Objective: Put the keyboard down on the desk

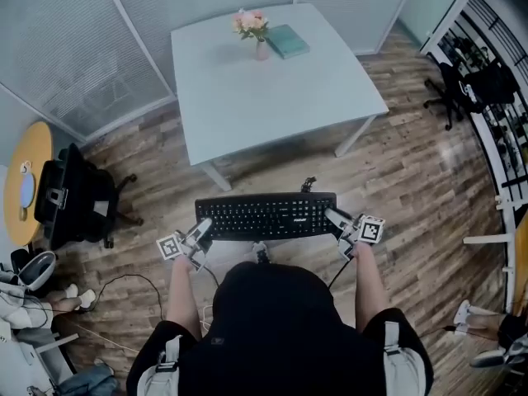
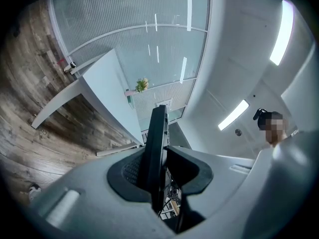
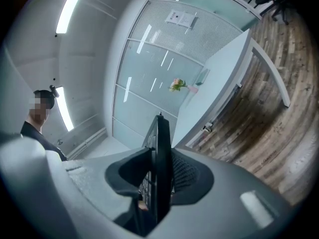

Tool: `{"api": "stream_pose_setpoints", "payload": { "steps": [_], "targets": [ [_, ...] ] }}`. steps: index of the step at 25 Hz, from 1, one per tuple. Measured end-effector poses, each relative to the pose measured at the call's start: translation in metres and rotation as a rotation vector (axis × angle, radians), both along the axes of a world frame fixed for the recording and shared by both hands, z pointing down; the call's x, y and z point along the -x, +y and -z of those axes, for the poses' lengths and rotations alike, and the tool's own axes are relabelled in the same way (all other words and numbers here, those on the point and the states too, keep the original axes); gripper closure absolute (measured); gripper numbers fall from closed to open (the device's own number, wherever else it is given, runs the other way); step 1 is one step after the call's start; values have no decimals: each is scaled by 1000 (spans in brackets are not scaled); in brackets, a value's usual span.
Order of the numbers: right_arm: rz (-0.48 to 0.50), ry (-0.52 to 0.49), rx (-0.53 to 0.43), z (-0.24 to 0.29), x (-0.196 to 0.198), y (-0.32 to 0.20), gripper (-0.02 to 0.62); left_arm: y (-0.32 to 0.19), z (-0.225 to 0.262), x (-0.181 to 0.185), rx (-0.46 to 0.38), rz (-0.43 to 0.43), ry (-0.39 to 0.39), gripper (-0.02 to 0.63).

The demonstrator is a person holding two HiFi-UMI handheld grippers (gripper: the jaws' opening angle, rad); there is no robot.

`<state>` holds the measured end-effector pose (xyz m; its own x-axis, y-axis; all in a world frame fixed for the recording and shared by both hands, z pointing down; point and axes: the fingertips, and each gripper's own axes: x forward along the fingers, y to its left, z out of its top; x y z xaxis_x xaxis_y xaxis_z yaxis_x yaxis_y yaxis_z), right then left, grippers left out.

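Head view looks steeply down; both gripper views (close-up) share the desk.

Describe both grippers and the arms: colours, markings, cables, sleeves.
The left gripper and right gripper have light grey moulded bodies, with fingers lined in black textured pads. Each carries a white cube printed with black square markers. A thin dark cable trails from the right one. Forearms are bare; no sleeves reach them.
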<state>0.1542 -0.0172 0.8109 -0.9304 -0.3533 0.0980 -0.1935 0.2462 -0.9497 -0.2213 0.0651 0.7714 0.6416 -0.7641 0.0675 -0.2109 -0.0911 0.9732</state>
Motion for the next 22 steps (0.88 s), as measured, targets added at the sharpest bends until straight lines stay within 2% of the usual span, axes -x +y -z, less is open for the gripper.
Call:
{"api": "stream_pose_setpoints", "payload": {
  "steps": [8,14,22],
  "targets": [
    [-46,-18,-40,3,-3,4,471,-10,4,-2,-21,-42,-12,503],
    [-65,-16,-24,-1,-4,7,469,-18,5,0,-14,-51,-24,503],
    [-48,-3,-27,-6,-4,3,468,-15,5,1,-27,-42,-33,503]
  ]
}}
